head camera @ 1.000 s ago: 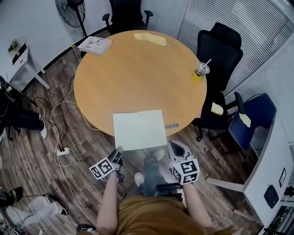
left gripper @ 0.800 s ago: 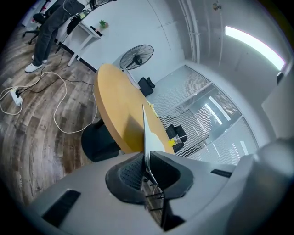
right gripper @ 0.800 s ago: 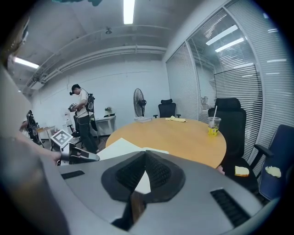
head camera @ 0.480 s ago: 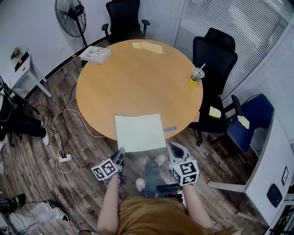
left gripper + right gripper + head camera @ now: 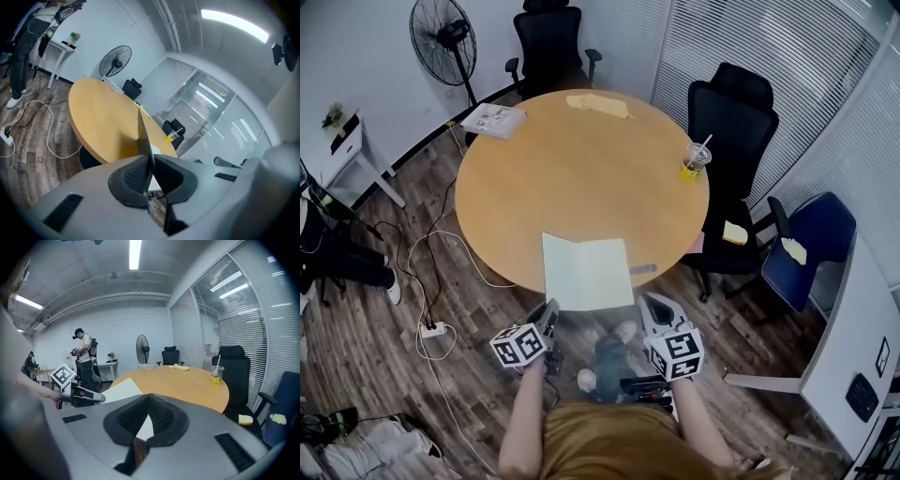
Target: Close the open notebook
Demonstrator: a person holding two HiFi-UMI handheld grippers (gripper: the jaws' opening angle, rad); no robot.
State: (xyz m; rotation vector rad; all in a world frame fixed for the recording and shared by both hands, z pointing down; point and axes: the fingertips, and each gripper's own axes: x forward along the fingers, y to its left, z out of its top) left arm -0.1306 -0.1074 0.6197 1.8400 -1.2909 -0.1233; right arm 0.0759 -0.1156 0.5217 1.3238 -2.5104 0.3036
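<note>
The notebook (image 5: 586, 272) lies at the near edge of the round table (image 5: 572, 169), right in front of the person, with its pale pages facing up. The left gripper (image 5: 548, 311) is at the notebook's near left corner. In the left gripper view its jaws are clamped on a thin leaf of the notebook (image 5: 142, 133), which rises edge-on from between them above the table rim. I cannot tell whether that leaf is a page or the cover. The right gripper (image 5: 649, 302) hangs just off the notebook's near right corner. In the right gripper view its jaws meet at the tips, and a white wedge of the notebook (image 5: 123, 390) shows behind and below them. Nothing can be seen pinched there. That view also shows the left gripper's marker cube (image 5: 63, 376) at the left and a person (image 5: 84, 359) standing by the far wall. A small grey thing (image 5: 643, 269) lies on the table just right of the notebook. Farther off on the table are a cup (image 5: 695, 159) with a straw near the right rim, a yellow cloth (image 5: 598, 103) at the far side and a booklet (image 5: 494, 120) at the far left. A fan (image 5: 441, 33) stands beyond the table, and black chairs (image 5: 727, 122) are around it.
</note>
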